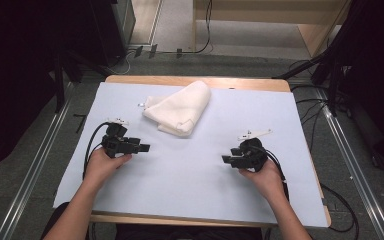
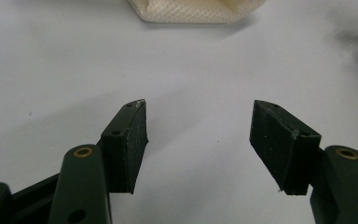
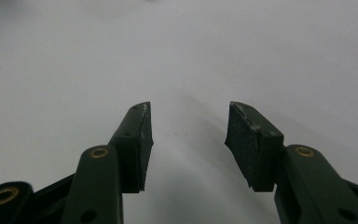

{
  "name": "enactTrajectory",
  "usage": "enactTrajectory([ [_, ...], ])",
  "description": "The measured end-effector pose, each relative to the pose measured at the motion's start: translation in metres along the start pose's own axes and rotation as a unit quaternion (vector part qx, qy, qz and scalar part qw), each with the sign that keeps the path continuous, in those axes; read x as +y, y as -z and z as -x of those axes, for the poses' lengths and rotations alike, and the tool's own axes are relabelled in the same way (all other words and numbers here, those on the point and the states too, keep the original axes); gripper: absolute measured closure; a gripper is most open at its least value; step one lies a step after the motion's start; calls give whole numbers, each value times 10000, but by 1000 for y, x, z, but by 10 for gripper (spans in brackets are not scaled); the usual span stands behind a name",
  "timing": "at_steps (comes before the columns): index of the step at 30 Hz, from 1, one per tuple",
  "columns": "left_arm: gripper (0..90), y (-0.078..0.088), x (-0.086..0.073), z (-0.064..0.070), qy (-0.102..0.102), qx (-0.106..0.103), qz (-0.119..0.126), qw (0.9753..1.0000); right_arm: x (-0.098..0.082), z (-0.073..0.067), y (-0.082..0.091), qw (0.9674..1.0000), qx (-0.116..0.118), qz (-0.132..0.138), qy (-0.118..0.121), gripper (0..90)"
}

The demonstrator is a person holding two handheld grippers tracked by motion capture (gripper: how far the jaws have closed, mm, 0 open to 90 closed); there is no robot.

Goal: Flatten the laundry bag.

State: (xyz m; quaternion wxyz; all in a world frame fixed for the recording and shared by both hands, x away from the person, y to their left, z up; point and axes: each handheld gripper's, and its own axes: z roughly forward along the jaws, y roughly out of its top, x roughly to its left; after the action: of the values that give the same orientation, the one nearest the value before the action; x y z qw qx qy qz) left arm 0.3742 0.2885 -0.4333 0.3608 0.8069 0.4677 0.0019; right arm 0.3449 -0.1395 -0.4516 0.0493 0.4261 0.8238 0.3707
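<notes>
1. Folded white towel (image 1: 177, 113) lies on the far-centre part of the pale sheet (image 1: 190, 175) covering the table — no gripper touches it.
2. Left gripper (image 1: 145, 148) is held low over the sheet at the left, jaws pointing toward the middle. They stand wide apart with nothing between them; in the left gripper view (image 2: 200, 140) bare sheet shows in the gap and the towel's edge (image 2: 191, 11) lies ahead, well apart.
3. Right gripper (image 1: 226, 159) is held at the right, jaws pointing inward toward the left one. Jaws parted, somewhat less widely — bare sheet lies between them in the right gripper view (image 3: 189, 140).
4. The two grippers are well apart from each other, both nearer the person than the towel.
</notes>
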Motion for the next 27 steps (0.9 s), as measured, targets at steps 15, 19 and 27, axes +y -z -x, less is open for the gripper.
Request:
enactTrajectory([
  [15,401,2,1,-1,117,-25,-35,9999,7,-6,3,10000,71,10,-34,542],
  [19,401,2,2,-1,142,-29,-44,9999,9,-8,2,9999,96,-35,-35,547],
  [27,405,5,2,0,142,-38,-93,9998,17,-18,6,10000,47,-70,40,567],
])
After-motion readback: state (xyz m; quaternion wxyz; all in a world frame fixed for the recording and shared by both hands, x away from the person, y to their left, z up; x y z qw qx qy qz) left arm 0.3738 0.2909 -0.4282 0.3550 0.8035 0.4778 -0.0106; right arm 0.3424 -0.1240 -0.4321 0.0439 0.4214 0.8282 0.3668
